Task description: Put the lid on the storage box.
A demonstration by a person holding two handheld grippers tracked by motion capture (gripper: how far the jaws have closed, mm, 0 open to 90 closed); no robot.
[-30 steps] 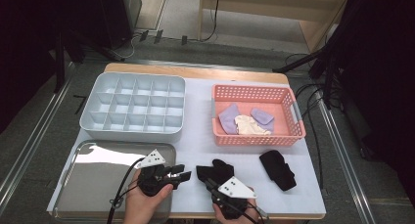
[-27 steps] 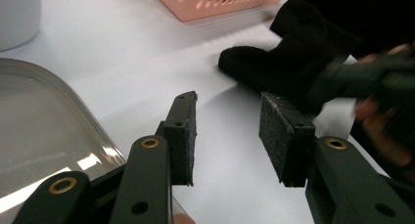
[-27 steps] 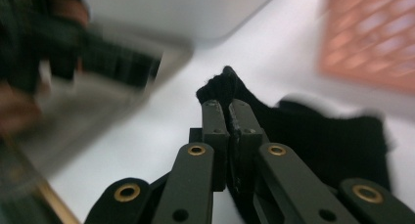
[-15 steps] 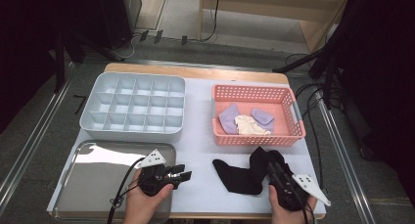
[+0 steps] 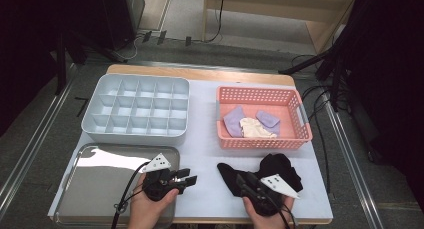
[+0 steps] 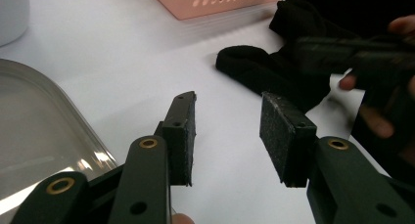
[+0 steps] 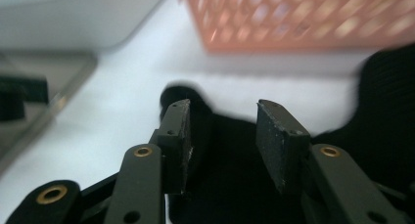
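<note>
Both pairs of my jaws stand parted with nothing pressed between their pads. On my right gripper the jaws have just been opening; in the right gripper view black fabric lies under and ahead of the gap, but neither pad bears on it. My left gripper hovers over bare white table at the near edge, just right of the metal tray, its jaws pointing to the right toward the socks.

Two black pieces lie together near the front right of the table, just below the pink basket. The long black sock stretches from a rounded end at upper left down toward my right hand, its long axis running slantwise from far left to near right. In the left gripper view that rounded end points to the left, well ahead of my left jaws and apart from them. The bunched black sock sits to the right of the long one, touching it, with no clear direction to it.

My right jaws point up and left along the long sock's line, sitting over its near part.
</note>
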